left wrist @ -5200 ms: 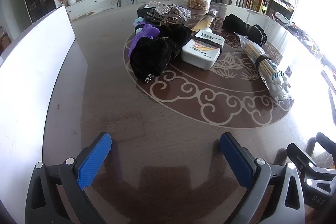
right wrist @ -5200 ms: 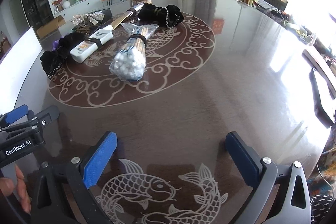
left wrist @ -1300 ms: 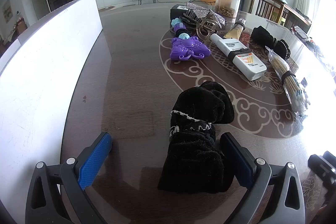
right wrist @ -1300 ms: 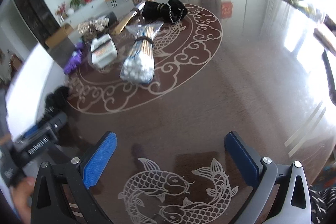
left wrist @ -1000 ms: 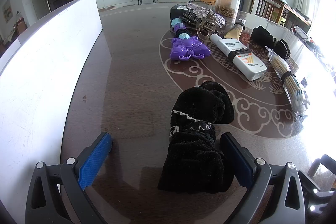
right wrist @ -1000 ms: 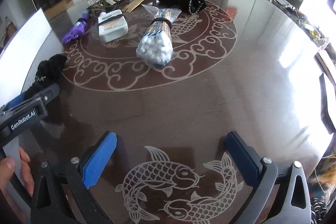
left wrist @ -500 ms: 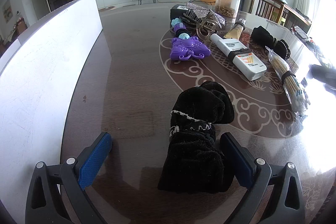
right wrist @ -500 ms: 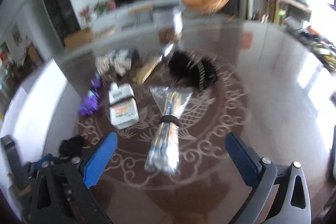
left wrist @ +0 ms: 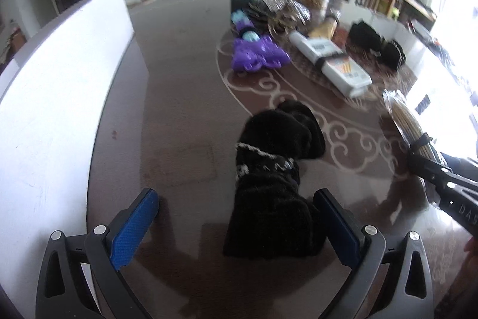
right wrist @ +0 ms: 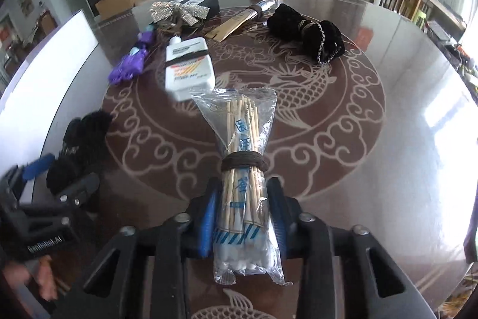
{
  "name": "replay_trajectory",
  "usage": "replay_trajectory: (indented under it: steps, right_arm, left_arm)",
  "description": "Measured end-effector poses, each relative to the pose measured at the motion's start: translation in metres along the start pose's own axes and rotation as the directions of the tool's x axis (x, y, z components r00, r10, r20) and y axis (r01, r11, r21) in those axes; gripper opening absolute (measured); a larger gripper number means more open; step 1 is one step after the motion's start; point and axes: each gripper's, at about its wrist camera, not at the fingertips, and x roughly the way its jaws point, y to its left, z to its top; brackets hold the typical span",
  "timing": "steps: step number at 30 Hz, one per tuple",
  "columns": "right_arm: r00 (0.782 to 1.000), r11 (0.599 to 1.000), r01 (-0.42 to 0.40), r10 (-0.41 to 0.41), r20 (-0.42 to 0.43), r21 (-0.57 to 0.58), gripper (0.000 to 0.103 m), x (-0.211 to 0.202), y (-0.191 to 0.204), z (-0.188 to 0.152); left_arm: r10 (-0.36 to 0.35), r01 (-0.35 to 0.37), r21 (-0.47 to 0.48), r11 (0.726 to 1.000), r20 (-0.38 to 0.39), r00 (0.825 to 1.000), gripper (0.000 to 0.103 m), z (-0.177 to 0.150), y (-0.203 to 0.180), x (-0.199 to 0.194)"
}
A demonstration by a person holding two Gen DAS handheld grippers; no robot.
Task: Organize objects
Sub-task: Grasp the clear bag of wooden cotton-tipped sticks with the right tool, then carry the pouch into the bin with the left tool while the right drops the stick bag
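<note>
The right gripper [right wrist: 242, 211] has its jaws closing around a clear bag of cotton swabs [right wrist: 245, 184]; the blue pads sit against the bag's sides just below the dark band tied round its middle, with the cotton tips lying back between the gripper's arms and the open end of the bag pointing forward over the table [right wrist: 403, 169]. Ahead and to the left of it lies a white bottle [right wrist: 189, 68], beyond that a purple toy [right wrist: 131, 62], and ahead to the right a black furry bundle with a chain [right wrist: 307, 26].

The left gripper [left wrist: 236, 224] stands spread wide, pads apart, with a black fuzzy item [left wrist: 274, 169] resting on the table between them, close to the right pad; whether it touches cannot be told.

Half a second ago the right gripper was wide open with the swabs lying well ahead of it; now it is over the bag. The left gripper and the black item are unchanged.
</note>
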Motion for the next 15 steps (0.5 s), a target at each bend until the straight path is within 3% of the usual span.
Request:
replay_trajectory:
  steps: [1, 3, 4, 6, 7, 8, 12, 15]
  right_arm:
    - [1.000, 1.000, -0.007, 0.006, 0.006, 0.008, 0.056, 0.001, -0.003, 0.000]
    - [0.999, 0.999, -0.035, 0.034, 0.019, 0.013, 0.056, 0.001, -0.006, 0.001]
    - [0.999, 0.999, -0.038, 0.038, 0.022, 0.006, 0.055, 0.001, -0.005, 0.005]
    - [1.000, 1.000, 0.006, -0.006, 0.022, -0.024, 0.039, 0.002, 0.000, 0.005]
    - [1.000, 1.000, 0.015, -0.014, 0.019, -0.022, 0.028, 0.001, 0.001, 0.004]
    - [1.000, 1.000, -0.007, 0.007, 0.019, 0.006, 0.028, -0.002, -0.002, 0.002]
    - [0.993, 0.987, -0.114, 0.109, 0.046, 0.116, 0.028, -0.015, -0.015, -0.005]
    - [0.976, 0.957, -0.213, 0.198, 0.092, 0.199, 0.028, -0.029, -0.025, -0.008]
  left_arm:
    - [-0.009, 0.010, 0.016, 1.000, -0.016, 1.000, 0.103, 0.002, -0.002, 0.001]
    - [-0.035, 0.035, 0.050, 0.998, -0.010, 0.999, 0.103, 0.003, -0.006, 0.001]
    - [-0.047, 0.046, 0.064, 0.997, 0.011, 0.999, 0.096, 0.002, -0.008, -0.002]
    - [-0.056, 0.049, 0.090, 0.995, 0.074, 0.996, 0.061, -0.003, -0.012, -0.009]
    - [-0.053, 0.044, 0.093, 0.995, 0.091, 0.994, 0.048, -0.005, -0.013, -0.011]
    - [-0.059, 0.050, 0.092, 0.995, 0.105, 0.993, 0.032, -0.007, -0.014, -0.014]
    - [-0.175, 0.173, 0.028, 0.985, 0.111, 0.978, 0.032, -0.018, -0.012, -0.028]
    - [-0.264, 0.270, -0.024, 0.963, 0.137, 0.955, 0.032, -0.027, -0.009, -0.052]
